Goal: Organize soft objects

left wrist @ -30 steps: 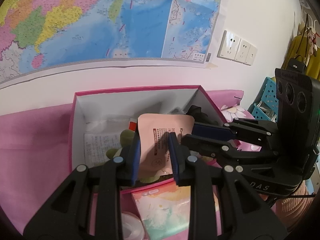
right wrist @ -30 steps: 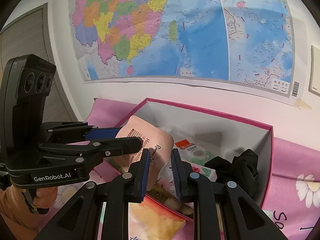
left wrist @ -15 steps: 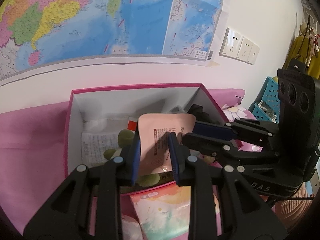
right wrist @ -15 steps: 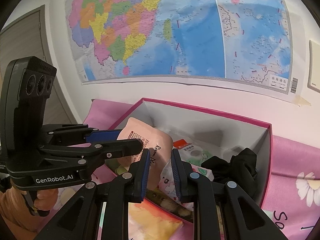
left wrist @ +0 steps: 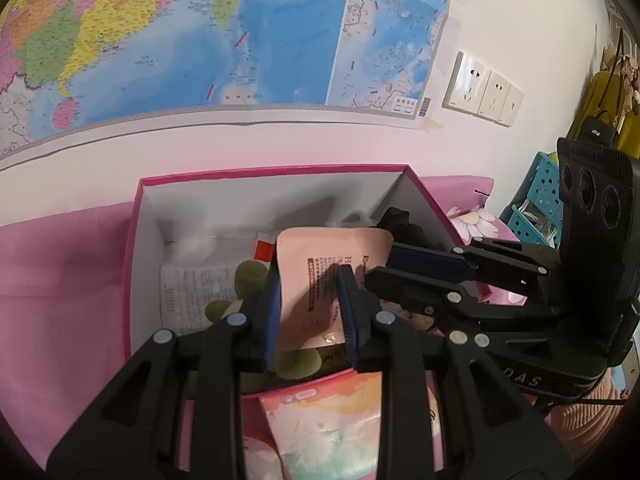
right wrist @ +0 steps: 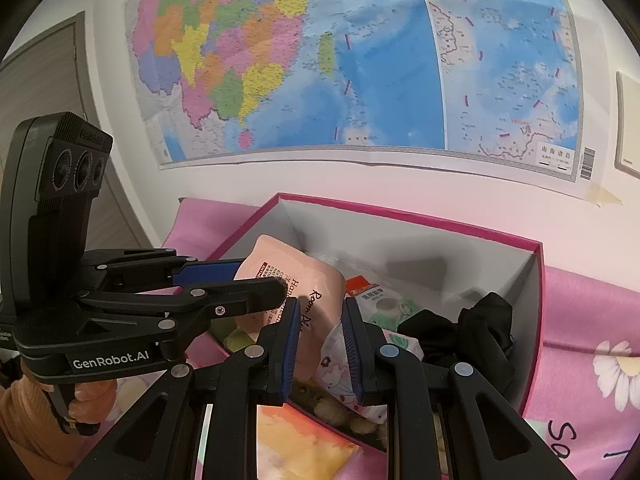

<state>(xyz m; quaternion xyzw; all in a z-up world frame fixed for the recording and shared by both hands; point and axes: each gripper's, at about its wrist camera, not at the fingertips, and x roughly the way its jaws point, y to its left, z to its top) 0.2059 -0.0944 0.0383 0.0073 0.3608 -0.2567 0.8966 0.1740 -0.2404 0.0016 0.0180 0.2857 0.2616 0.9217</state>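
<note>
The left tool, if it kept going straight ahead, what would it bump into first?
It already grips the peach pouch, so the left tool would carry that along. Next would probably come the box, perhaps its white back wall; depth is hard to judge.

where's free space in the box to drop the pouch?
Free: the back strip of the pink box, white floor along the rear wall behind the paper leaflet. Crowded: green plush at centre front, black cloth in the right corner, tissue pack between. Peach pouch hangs over the middle.

pouch [left wrist: 320,276] above box [left wrist: 260,192], wall map [left wrist: 240,40] behind it.
</note>
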